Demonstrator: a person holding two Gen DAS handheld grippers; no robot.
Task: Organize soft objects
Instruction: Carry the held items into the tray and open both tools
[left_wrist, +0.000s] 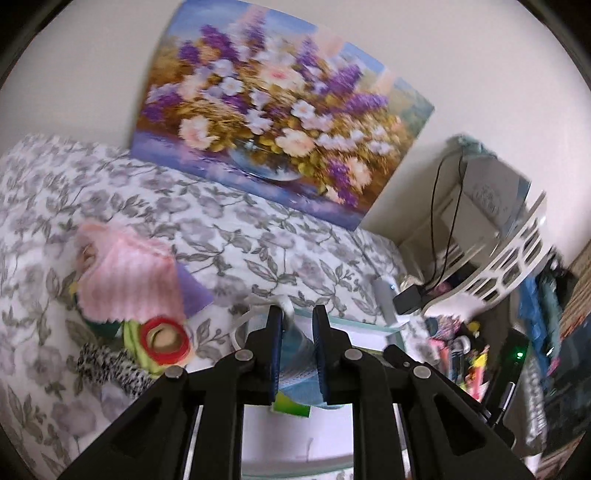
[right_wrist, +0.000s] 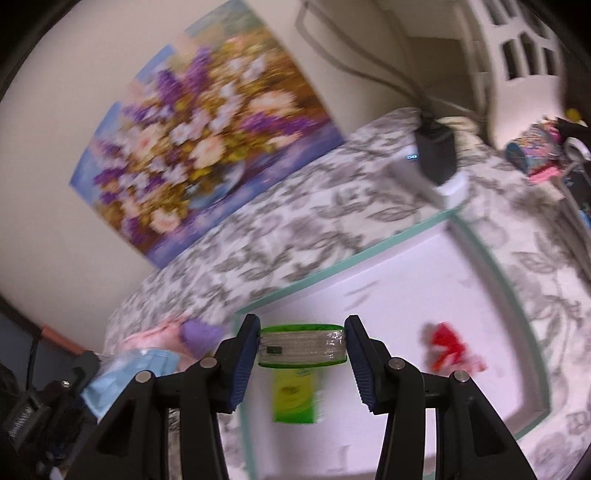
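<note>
**Both grippers loaded over the white box**

Right wrist view takes in the bed (right_wrist: 295, 236) first, its grey-leaf cover running from the wall to the near edge, with the flower painting (right_wrist: 199, 133) propped where the bed meets the wall. On the cover sits the wide white box with a teal rim (right_wrist: 332, 273), plainly the place where the soft things are being gathered. A red cloth scrap (right_wrist: 448, 349) already lies toward its right side and a green packet (right_wrist: 295, 397) lies flat near its left edge.

The right gripper (right_wrist: 302, 345) hangs over that left part of the box, its jaws pressed against both ends of a green-edged tissue pack (right_wrist: 302, 345), held crosswise and clear of the floor of the box, directly above the green packet. I judge it is about to be set beside its twin.

From the left wrist, the left gripper (left_wrist: 297, 350) is clamped on a pale blue pouch (left_wrist: 297, 354), hanging over the box's near left corner. Out on the cover, left of the box, the unsorted heap waits: a pink knitted cloth (left_wrist: 125, 273) over a purple one (left_wrist: 192, 291), a speckled black-and-white piece (left_wrist: 110, 365), then a red ring-shaped item (left_wrist: 166, 338).
</note>
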